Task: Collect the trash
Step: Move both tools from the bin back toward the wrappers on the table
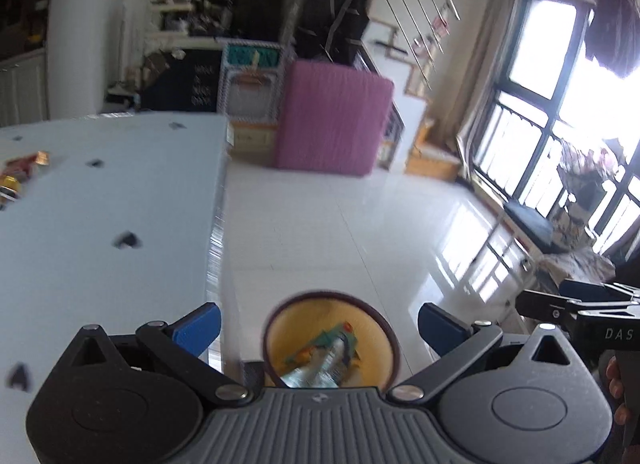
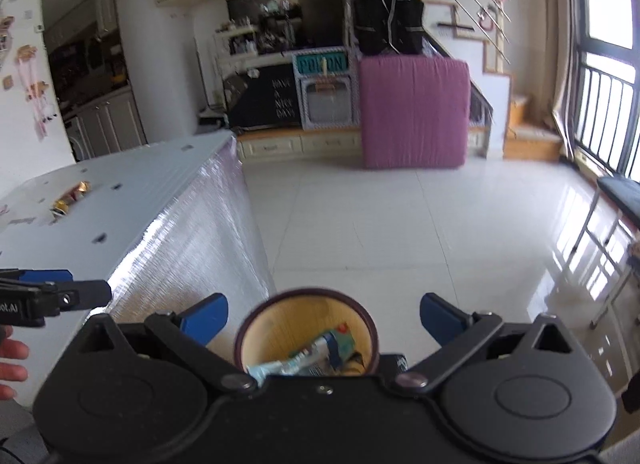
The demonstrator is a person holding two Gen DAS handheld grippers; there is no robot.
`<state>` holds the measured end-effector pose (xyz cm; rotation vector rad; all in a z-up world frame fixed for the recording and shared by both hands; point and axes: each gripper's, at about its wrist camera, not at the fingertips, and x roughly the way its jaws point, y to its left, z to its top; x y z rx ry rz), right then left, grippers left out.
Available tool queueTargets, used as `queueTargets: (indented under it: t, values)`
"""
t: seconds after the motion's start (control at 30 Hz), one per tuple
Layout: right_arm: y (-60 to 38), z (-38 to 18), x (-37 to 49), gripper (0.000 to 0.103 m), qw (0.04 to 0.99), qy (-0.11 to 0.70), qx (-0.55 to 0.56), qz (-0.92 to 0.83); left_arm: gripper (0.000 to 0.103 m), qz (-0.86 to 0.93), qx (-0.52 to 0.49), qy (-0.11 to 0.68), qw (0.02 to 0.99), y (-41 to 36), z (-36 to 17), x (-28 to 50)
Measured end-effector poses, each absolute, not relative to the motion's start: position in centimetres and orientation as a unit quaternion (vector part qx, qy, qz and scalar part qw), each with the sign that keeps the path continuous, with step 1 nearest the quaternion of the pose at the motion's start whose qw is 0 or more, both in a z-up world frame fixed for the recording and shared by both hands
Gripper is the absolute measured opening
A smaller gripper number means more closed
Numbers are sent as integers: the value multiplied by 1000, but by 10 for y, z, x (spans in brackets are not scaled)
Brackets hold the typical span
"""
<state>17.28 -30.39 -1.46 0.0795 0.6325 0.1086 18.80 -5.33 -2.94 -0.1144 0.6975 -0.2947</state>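
Both my left gripper (image 1: 319, 324) and right gripper (image 2: 323, 316) are spread wide, holding nothing, over the bin (image 2: 306, 334) on the floor. Wrappers (image 2: 320, 352) already lie inside. More wrappers (image 2: 72, 196) left on the bench (image 2: 132, 192), far left. Partly done.

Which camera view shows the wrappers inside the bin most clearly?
The right wrist view: the bin is sharp, and the crumpled wrappers inside show distinct edges. In the left wrist view the bin and wrappers are there too, but smeared by motion blur.
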Motion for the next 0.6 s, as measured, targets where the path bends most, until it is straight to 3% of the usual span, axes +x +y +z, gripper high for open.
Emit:
queueTargets:
  t: [0.33,0.6]
  values:
    - [-232,8,191,103,957,270,25,102,103,-52,-74,292,952,51,5,183]
    - [-164,10,229,103,953,262,38,148,103,10,-96,283,954,125,3,200]
